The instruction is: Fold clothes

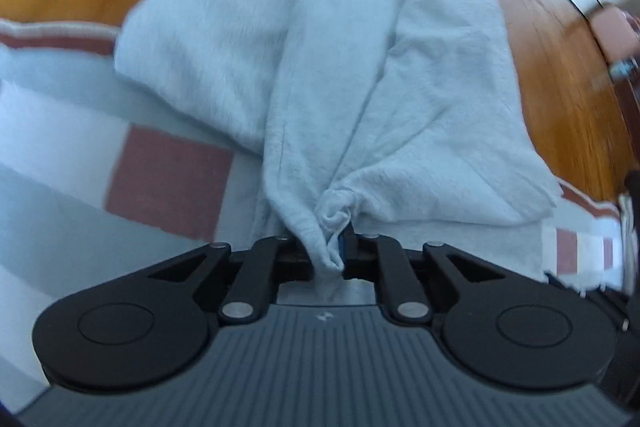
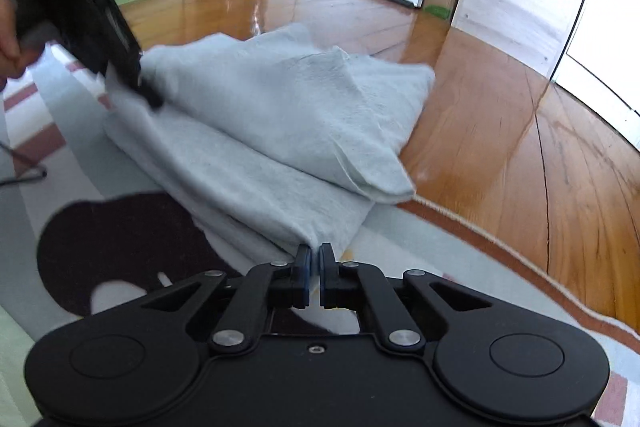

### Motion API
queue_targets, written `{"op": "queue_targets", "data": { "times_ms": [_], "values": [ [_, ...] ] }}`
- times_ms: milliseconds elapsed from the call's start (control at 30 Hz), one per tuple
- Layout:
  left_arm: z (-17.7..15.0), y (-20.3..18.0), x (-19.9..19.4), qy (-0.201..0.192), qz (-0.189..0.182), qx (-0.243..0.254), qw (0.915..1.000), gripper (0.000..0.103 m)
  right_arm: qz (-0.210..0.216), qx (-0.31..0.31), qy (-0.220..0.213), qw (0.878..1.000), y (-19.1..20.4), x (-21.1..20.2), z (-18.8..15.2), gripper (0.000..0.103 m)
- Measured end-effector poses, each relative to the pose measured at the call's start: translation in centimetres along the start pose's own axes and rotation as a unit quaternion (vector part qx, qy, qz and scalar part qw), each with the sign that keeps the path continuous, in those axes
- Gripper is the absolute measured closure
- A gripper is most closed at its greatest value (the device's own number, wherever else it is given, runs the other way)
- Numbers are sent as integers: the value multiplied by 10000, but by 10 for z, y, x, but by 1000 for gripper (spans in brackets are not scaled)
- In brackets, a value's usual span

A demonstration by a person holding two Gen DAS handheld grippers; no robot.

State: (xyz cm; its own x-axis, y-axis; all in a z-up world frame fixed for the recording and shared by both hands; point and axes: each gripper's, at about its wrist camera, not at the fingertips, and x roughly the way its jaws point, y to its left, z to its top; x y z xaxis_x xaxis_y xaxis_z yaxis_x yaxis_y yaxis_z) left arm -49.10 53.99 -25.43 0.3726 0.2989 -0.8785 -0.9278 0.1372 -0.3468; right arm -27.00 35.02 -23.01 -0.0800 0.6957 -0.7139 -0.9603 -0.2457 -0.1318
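A pale grey garment (image 2: 256, 131) lies in layered folds at the rug's (image 2: 460, 239) edge, its far end spilling past the rug's red border onto the wooden floor (image 2: 500, 131). The left gripper (image 1: 334, 247) is clamped on a bunched corner of the cloth, which puckers into a knot between its closed fingers; from that pinch the fabric fans away, straight ahead of the tool, in three long panels running toward the floor. In the right wrist view the same gripper (image 2: 150, 99) is a dark blur coming down onto the garment's near-left corner, a hand (image 2: 10, 39) visible behind it.

The right gripper (image 2: 314, 259) sits low over the rug with its fingers nearly together, a thin gap between the blue pads. The nearest corner of the lower layer lies just at the fingertips, but whether any cloth is caught there cannot be told; none shows between the pads.

From the right gripper the garment lies ahead and to the left, its long axis running from that near corner away toward the left gripper's corner. The two tools thus stand at the two rug-side corners. A top flap rests across the lower layer, its loose point hanging over the rug's border. Any fold likely turns on carrying the rug-side edge along or across that axis.
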Motion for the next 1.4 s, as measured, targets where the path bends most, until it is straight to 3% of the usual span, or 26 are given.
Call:
{"op": "queue_targets", "data": {
  "times_ms": [167, 233, 267, 300, 367, 433, 533, 633, 767, 900, 933, 1000, 1033, 1067, 1133, 1167, 1200, 1233, 1333, 1400],
  "values": [
    [-1, -15, -27, -518, 486, 595, 9957, 86, 40, -17, 64, 10000, 0, 0, -3, 101],
    [-5, -21, -32, -441, 620, 652, 9950, 86, 57, -24, 89, 9999, 0, -1, -4, 101],
    [-6, -22, -33, -356, 702, 670, 9946, 80, 65, -27, 102, 9999, 0, -1, -5, 101],
    [-9, -23, -31, -204, 857, 769, 9931, 63, 73, -30, 115, 9999, 0, -1, -5, 101],
    [-16, -31, -26, -1, 1368, 1314, 9818, 54, 153, 195, 104, 9996, -3, -2, -7, 101],
    [-21, -34, -28, -51, 1659, 1680, 9717, 48, 196, 343, 84, 9992, -5, -4, -9, 101],
    [-21, -31, -35, -97, 1814, 1634, 9697, 44, 154, 222, 87, 9996, -3, -5, -10, 101],
    [-27, -34, -43, -113, 1975, 1882, 9620, 41, 108, 102, 116, 9998, -1, -2, -11, 101],
    [-54, -48, -33, 130, 2382, 2712, 9325, 41, 215, 398, 74, 9990, -8, 3, -18, 100],
    [-43, -34, -42, -69, 2820, 2333, 9306, 41, 312, 557, 106, 9979, -13, 4, -19, 100],
    [-38, -32, -53, -293, 2690, 2162, 9381, 41, 300, 531, 136, 9980, -12, 4, -18, 99],
    [-31, -33, -76, -782, 2039, 1932, 9565, 41, 306, 491, 232, 9981, -9, 0, -15, 98],
    [-28, -34, -87, -1034, 1666, 1876, 9625, 41, 323, 505, 270, 9978, -9, -2, -13, 97],
    [-28, -40, -94, -1248, 1337, 1982, 9630, 41, 428, 731, 250, 9961, -18, 0, -9, 97],
    [-27, -62, -93, -1403, 890, 2465, 9548, 36, 637, 1182, 208, 9907, -34, 3, 0, 94],
    [-26, -73, -92, -1479, 665, 2702, 9491, 28, 741, 1406, 187, 9871, -42, 4, 5, 90],
    [-26, -85, -90, -1554, 478, 2963, 9411, 23, 845, 1630, 165, 9829, -50, 5, 9, 80],
    [-28, -101, -84, -1650, 446, 3326, 9275, 23, 948, 1852, 144, 9780, -58, 7, 14, 69],
    [-39, -142, -59, -1791, 412, 4390, 8795, 19, 1253, 2512, 79, 9598, -83, 11, 27, 62],
    [-34, -158, -37, -1449, 347, 4448, 8831, 19, 1453, 2944, 36, 9446, -99, 14, 36, 61]
  ]
}}
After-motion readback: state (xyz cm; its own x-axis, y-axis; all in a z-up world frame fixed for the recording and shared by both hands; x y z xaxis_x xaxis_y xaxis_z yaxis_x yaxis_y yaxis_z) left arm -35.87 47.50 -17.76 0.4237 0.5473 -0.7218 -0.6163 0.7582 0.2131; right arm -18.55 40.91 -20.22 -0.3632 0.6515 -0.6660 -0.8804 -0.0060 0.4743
